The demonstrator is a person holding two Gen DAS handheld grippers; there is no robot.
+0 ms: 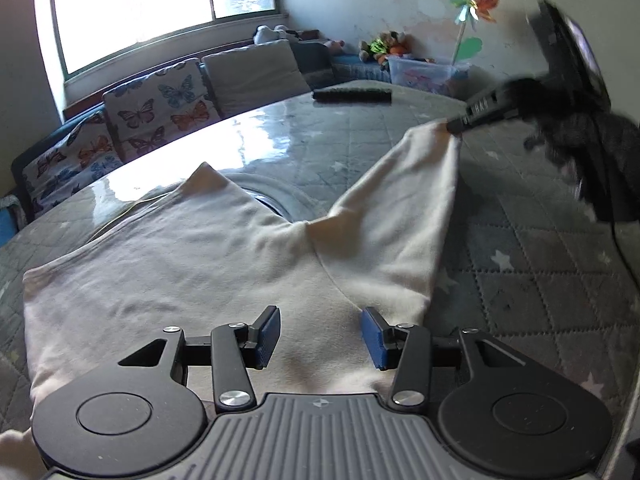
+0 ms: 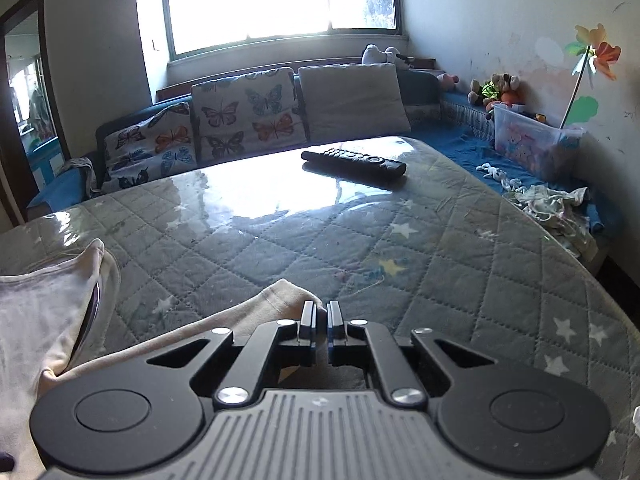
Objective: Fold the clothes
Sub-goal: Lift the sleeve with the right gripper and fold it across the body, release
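Left gripper [image 1: 320,336]: jaws wide apart, holding nothing, poised over the cream garment [image 1: 180,272], which lies spread on the quilted table [image 1: 540,280] directly ahead of it; right gripper [image 2: 321,318]: jaws pinched on the sleeve end [image 2: 280,294], lifted; fabric judged light, limp, prone to sag; grip hems and cuffs; near hem cut off beneath the tools; neckline partly hidden.

The left wrist camera is looking low over a shirt [image 1: 200,264] toward the window [image 1: 160,8]. The right wrist camera is facing likewise, close above the table [image 2: 360,232]. Both are sharing the remote [image 2: 354,162].
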